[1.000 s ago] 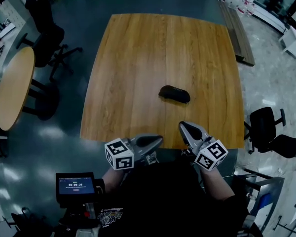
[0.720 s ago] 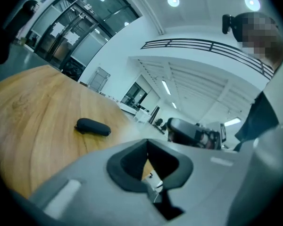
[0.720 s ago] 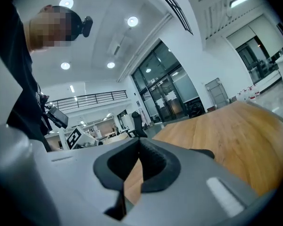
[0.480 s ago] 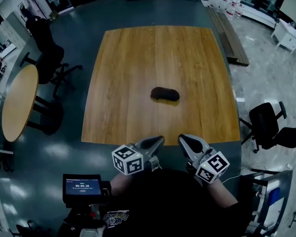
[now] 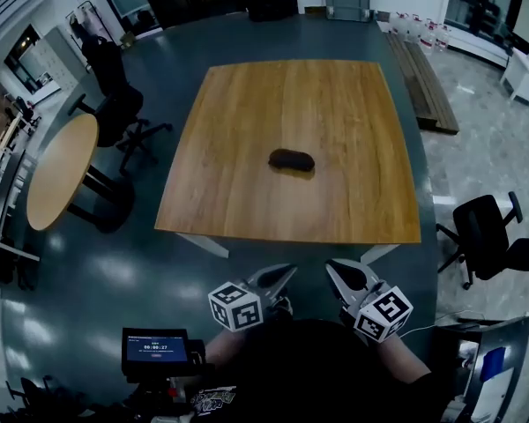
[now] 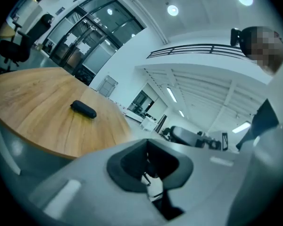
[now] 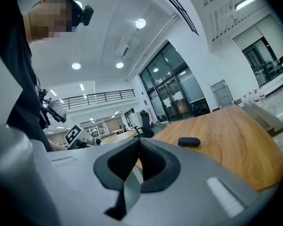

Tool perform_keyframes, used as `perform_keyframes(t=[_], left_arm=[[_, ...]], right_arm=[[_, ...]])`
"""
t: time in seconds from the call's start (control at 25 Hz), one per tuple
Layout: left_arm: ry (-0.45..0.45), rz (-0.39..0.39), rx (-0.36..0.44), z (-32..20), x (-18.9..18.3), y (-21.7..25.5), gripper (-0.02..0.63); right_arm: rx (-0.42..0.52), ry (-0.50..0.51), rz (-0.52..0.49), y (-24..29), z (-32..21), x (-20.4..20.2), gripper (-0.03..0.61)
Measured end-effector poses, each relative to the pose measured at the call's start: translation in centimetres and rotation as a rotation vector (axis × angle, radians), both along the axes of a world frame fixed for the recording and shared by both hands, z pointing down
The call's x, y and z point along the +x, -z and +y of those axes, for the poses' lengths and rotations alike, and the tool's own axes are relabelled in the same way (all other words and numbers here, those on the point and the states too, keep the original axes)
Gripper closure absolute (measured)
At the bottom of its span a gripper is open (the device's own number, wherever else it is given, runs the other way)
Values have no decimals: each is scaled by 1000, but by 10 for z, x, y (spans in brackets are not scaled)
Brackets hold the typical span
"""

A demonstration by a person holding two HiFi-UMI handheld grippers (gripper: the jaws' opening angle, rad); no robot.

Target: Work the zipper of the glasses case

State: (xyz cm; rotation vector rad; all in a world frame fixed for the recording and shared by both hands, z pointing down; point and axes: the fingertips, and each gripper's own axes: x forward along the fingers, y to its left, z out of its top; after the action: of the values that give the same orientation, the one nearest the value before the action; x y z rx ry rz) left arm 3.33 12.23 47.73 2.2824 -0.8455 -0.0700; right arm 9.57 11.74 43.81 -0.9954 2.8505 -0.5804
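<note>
The glasses case (image 5: 292, 159) is lying alone near the middle of the counter (image 5: 247, 104), well apart from both grippers. It is showing as a dark, matte, oblong pod with rounded ends and a softly domed top, its long side running across the counter. The zipper is too small to make out. The counter is a squarish slab of warm, streaky wood grain with rounded corners.

The left gripper (image 5: 282, 274) and the right gripper (image 5: 335, 270) are hovering off the counter's near edge, above a dark, glossy floor (image 5: 115, 263). Both are smooth grey shells tapering to points. Each is carrying a white cube (image 5: 236, 305) with black square markers. Their jaws are pressing together on nothing, and the dark pads (image 7: 156, 164) are looking ribbed in the right gripper view.
</note>
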Motion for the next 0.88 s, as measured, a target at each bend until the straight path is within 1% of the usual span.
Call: perform_keyframes(t=[0.12,0.2,0.36,0.6,0.88], left_arm=[[51,-23,4,22,-6,-1,611],[66,-26,-5,35,-4,-6,611],[45,-8,-25,47,7,-11,611],[26,-41,18,51,14,-6,611],[9,-40,0,59,24,-13,611]], right_arm=[[5,25,-1,1,19,-2,574],[1,35,3,-1,32,-1,574],[-8,24,5,-5,47,7,574],[-14,-15,3,-5,55,18,574],[-23,2,13,-11,64,18,574]])
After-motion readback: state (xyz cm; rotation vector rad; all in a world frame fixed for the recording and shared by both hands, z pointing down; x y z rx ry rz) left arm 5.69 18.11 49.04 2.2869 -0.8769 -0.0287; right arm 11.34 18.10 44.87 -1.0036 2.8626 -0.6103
